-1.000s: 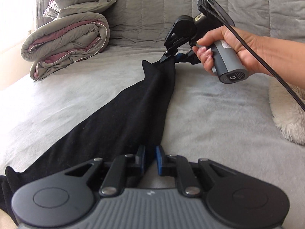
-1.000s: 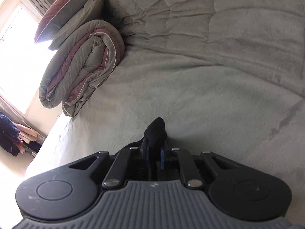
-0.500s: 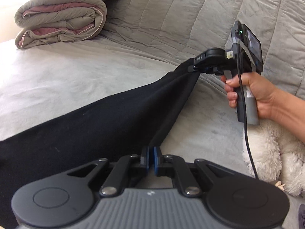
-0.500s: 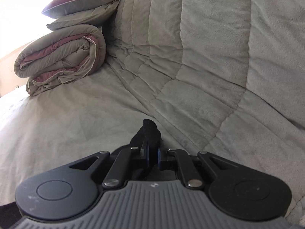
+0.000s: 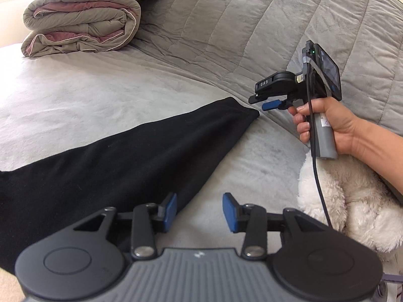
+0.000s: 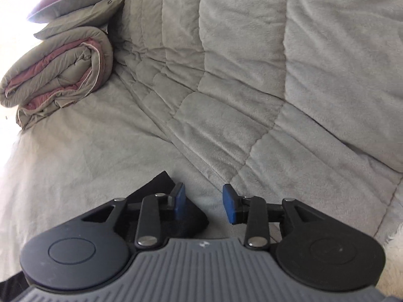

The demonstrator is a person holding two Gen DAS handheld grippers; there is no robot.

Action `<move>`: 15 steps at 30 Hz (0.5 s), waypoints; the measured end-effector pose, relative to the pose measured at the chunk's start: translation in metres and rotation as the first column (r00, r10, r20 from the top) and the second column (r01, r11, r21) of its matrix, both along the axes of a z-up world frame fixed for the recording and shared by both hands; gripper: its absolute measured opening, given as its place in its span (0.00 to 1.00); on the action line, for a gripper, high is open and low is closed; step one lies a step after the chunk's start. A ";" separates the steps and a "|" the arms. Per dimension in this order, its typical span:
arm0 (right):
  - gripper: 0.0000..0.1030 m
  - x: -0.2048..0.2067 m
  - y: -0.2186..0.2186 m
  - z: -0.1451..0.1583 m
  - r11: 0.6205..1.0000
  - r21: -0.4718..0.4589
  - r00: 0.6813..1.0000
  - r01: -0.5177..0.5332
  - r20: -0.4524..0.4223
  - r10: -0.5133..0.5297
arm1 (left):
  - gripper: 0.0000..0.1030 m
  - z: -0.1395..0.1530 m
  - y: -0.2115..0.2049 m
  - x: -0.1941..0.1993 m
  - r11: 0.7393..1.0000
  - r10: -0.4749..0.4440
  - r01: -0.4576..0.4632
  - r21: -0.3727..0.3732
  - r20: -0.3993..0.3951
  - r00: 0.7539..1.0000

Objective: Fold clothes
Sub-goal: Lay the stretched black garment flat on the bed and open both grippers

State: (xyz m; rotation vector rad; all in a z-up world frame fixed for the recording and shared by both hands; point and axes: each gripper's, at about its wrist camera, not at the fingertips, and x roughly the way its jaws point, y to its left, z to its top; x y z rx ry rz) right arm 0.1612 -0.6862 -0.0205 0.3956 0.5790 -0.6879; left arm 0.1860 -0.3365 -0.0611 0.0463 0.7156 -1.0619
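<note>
The black garment (image 5: 121,156) lies spread flat on the grey bed cover (image 5: 75,95), its far corner ending just short of the right gripper (image 5: 267,102), which hovers beside it in the person's hand (image 5: 325,128). Both pairs of jaws have just been opening: the left gripper (image 5: 199,212) stands with its blue pads parted over the cloth's near edge, nothing pinched between them, and the right one likewise stands spread and free of the cloth. The step in hand looks like a release after laying the piece out. To do it well, each gripper should lift clear without snagging the cloth, so the edges lie straight, before taking a fresh hold for the fold. A fluffy white throw (image 5: 340,201) lies close on the right and should be kept out of the next grip.
</note>
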 end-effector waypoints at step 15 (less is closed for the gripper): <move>0.36 0.025 0.091 -0.020 0.956 0.126 0.963 -0.265 -0.012 0.268 | 0.50 -0.017 -0.010 0.016 0.998 0.064 -0.066 -0.019 -0.066 0.996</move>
